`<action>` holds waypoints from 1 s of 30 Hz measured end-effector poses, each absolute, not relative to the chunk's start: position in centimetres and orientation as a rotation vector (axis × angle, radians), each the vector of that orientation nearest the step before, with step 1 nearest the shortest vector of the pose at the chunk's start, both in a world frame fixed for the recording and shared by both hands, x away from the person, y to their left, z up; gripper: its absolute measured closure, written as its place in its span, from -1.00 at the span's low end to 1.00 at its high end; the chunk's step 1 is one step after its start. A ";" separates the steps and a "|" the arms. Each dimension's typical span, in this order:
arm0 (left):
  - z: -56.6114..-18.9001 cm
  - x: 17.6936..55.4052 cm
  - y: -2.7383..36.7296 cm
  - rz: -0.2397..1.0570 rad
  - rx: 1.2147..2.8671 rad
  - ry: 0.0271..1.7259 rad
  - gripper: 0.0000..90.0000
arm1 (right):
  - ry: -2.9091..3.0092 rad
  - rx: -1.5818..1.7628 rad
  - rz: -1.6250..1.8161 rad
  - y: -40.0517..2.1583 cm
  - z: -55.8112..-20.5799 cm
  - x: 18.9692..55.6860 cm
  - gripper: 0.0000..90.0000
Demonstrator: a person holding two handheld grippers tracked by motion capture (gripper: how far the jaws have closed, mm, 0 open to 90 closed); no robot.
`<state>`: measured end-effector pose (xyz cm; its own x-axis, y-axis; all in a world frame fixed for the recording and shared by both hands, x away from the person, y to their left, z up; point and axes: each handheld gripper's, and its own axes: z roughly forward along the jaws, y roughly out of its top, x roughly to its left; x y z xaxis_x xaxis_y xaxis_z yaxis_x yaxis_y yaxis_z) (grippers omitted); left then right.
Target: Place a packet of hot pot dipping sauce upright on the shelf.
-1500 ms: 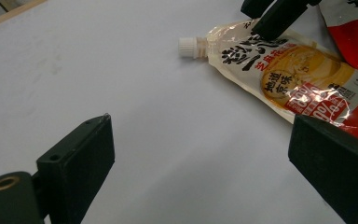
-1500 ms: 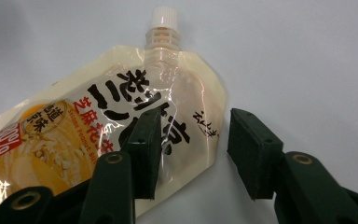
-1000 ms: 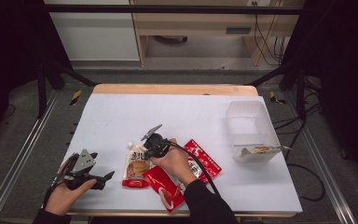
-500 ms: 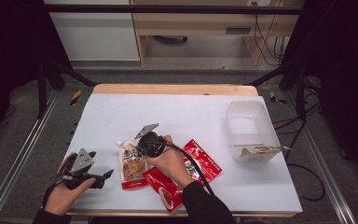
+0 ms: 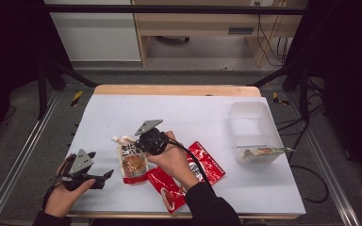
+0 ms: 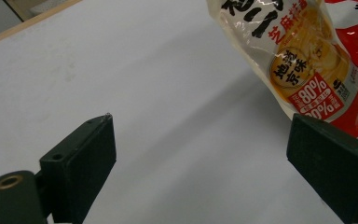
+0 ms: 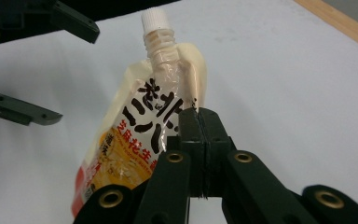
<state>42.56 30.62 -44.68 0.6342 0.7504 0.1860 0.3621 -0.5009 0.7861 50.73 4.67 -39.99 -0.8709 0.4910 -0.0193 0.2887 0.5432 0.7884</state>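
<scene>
While the left claw [image 5: 104, 175] idles, the right claw [image 7: 199, 122] has lifted the pouch [image 7: 135, 140].

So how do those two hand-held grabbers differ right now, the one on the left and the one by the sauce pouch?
The left gripper has its jaws spread wide with nothing between them; the right gripper has its jaws pressed together, pinching an edge of the spouted pouch. The left one sits low near the front corner of the white table; the right is mid-table at the pouch. Both are black, hand-held and topped with a grey plate.
</scene>
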 end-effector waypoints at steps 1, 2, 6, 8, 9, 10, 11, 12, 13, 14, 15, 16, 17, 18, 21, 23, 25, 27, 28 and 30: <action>-44.7 42.6 30.6 0.678 2.115 0.866 -0.83 | 2.541 0.654 1.245 4.6 -39.8 50.6 1.00; -44.7 42.6 30.6 0.675 2.102 0.871 -0.83 | 2.538 0.644 1.254 4.5 -39.6 50.5 1.00; -44.6 42.5 30.6 0.679 2.099 0.869 -0.83 | 2.524 0.614 1.271 4.3 -38.5 50.0 1.00; -44.6 42.5 30.6 0.677 2.106 0.864 -0.83 | 2.520 0.600 1.274 4.1 -38.0 49.8 1.00; -44.6 42.5 30.6 0.678 2.105 0.864 -0.83 | 2.518 0.590 1.276 4.1 -37.7 49.7 1.00; -44.6 42.5 30.6 0.678 2.104 0.864 -0.83 | 2.513 0.586 1.284 4.0 -37.4 49.6 1.00; -44.6 42.5 30.6 0.675 2.106 0.863 -0.83 | 2.512 0.580 1.290 4.0 -37.2 49.5 1.00; -44.6 42.5 30.6 0.676 2.105 0.863 -0.83 | 2.510 0.578 1.292 3.9 -36.9 49.4 1.00; -44.6 42.5 30.6 0.676 2.107 0.862 -0.83 | 2.507 0.573 1.296 3.8 -36.7 49.3 1.00; -44.6 42.5 30.6 0.675 2.107 0.862 -0.83 | 2.508 0.564 1.295 3.7 -36.4 49.2 1.00; -44.6 42.5 30.5 0.676 2.105 0.862 -0.83 | 2.504 0.560 1.294 3.6 -36.3 49.1 1.00; -44.6 42.5 30.5 0.677 2.105 0.861 -0.83 | 2.503 0.553 1.291 3.5 -36.1 49.1 1.00; -44.6 42.5 30.5 0.677 2.105 0.861 -0.83 | 2.499 0.557 1.287 3.3 -35.9 49.0 1.00; -44.6 42.5 30.5 0.674 2.105 0.860 -0.83 | 2.495 0.558 1.285 3.1 -35.8 49.0 1.00; -44.6 42.5 30.5 0.673 2.105 0.858 -0.83 | 2.482 0.573 1.288 2.4 -35.4 49.1 1.00; -44.6 42.5 30.5 0.671 2.104 0.857 -0.83 | 2.471 0.578 1.302 1.7 -35.2 49.1 1.00; -44.6 42.5 30.5 0.669 2.110 0.851 -0.83 | 2.468 0.573 1.303 1.3 -34.9 49.0 1.00; -44.7 42.5 30.4 0.661 2.108 0.843 -0.83 | 2.463 0.573 1.304 0.8 -34.6 48.8 1.00; -44.7 42.4 30.3 0.656 2.108 0.840 -0.83 | 2.459 0.572 1.304 0.6 -34.5 48.6 1.00; -44.6 42.4 30.2 0.647 2.119 0.827 -0.83 | 2.456 0.565 1.305 0.2 -34.2 48.4 1.00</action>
